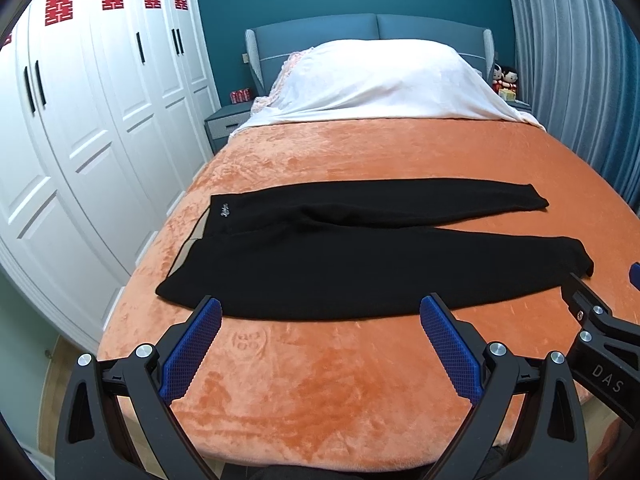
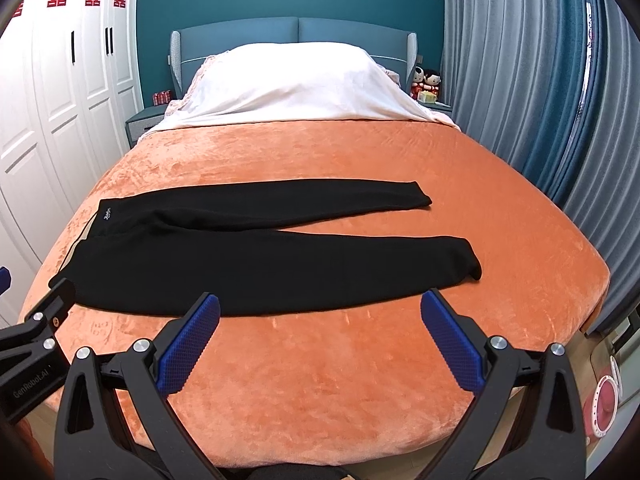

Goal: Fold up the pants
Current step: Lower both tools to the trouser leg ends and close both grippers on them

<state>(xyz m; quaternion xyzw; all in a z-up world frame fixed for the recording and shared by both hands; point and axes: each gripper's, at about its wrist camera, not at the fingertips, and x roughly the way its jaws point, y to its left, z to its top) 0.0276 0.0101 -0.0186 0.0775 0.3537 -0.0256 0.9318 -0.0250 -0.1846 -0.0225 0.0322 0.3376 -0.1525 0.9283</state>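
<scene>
Across the orange plush bedspread [image 1: 320, 380] black knit pants [image 1: 360, 272] are lying flat; my left gripper [image 1: 320, 344] and right gripper [image 2: 320, 344] are hovering near them, jaws apart, and should be pinching both layers evenly.

From my station, the pants [image 1: 360, 264] looked like matt black knit cloth, soft and slightly fuzzy. The orange bedspread [image 1: 340, 392] was plush, its pile catching a crushed, velvety sheen. On my left gripper [image 1: 320, 312] and right gripper [image 2: 320, 308], the fingers [image 1: 448, 344] wore blue rubbery pads with a fine grid texture, set in matt black plastic with shiny metal bolts.
</scene>
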